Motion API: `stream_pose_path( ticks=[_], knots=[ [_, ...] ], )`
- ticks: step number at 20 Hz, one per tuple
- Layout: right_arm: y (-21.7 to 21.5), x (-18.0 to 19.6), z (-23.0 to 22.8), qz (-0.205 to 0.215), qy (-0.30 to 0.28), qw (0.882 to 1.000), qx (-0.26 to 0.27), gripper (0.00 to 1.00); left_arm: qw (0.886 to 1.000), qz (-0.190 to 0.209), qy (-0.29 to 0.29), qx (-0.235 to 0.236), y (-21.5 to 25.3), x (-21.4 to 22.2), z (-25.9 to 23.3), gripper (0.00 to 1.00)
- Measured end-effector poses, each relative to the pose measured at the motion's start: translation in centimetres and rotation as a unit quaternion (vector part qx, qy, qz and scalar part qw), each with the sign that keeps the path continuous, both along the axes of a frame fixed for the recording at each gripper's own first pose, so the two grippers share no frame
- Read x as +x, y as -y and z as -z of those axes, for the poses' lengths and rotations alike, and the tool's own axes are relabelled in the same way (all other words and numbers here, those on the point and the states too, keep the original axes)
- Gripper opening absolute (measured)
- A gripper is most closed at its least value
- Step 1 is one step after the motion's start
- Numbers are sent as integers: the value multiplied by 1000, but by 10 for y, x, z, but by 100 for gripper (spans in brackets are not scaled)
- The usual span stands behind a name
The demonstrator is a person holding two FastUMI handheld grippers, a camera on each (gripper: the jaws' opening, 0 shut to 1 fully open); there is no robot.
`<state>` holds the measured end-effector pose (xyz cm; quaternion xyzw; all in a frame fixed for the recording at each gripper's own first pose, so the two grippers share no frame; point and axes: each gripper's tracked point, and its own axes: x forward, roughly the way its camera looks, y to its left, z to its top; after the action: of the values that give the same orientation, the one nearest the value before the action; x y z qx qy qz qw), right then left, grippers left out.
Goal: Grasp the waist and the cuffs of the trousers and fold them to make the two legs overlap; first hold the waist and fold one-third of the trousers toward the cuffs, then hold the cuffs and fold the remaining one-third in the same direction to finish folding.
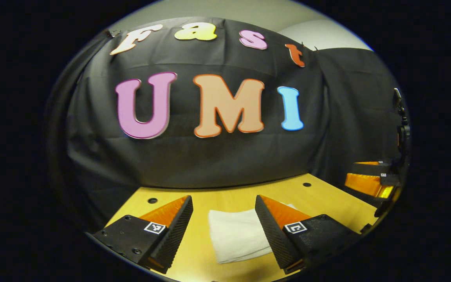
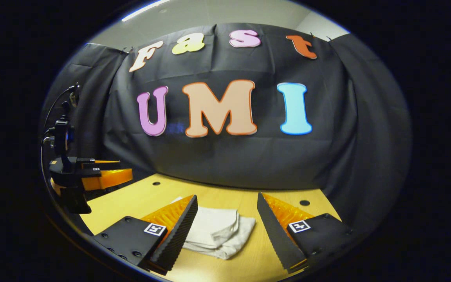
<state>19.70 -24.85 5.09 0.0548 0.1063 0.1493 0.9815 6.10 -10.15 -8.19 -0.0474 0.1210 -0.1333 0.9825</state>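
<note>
Since table point(image 2: 225, 196) is big and mostly bare, lots of room to move; wood edge stops at black cloth wall point(image 2: 225, 156) behind. White trousers point(image 2: 217, 231) lie near front of table, already a small folded pile, so folding looks done or nearly done. Layers bunch at right end; press flat if any tidy-up left. Left gripper point(image 1: 223, 217) above trousers point(image 1: 237, 235), jaws wide apart, holding nothing. Right gripper point(image 2: 227, 219) same, jaws apart, nothing held.

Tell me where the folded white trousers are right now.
The folded white cloth trousers lie on the yellow wooden table, between the open left claw's fingers in the left gripper view, just ahead of the open right claw.
</note>
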Motion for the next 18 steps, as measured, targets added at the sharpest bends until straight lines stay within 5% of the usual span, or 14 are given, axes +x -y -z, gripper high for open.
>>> stream_pose_path(
  ticks=[6,18],
  knots=[
    [-5,9,-48,32,48,998,4,97,997,-63,42,7,-69,-4,-38,95],
    [7,7,-74,84,79,993,27,97,995,-69,75,14,-79,-6,-59,96]
  ],
)
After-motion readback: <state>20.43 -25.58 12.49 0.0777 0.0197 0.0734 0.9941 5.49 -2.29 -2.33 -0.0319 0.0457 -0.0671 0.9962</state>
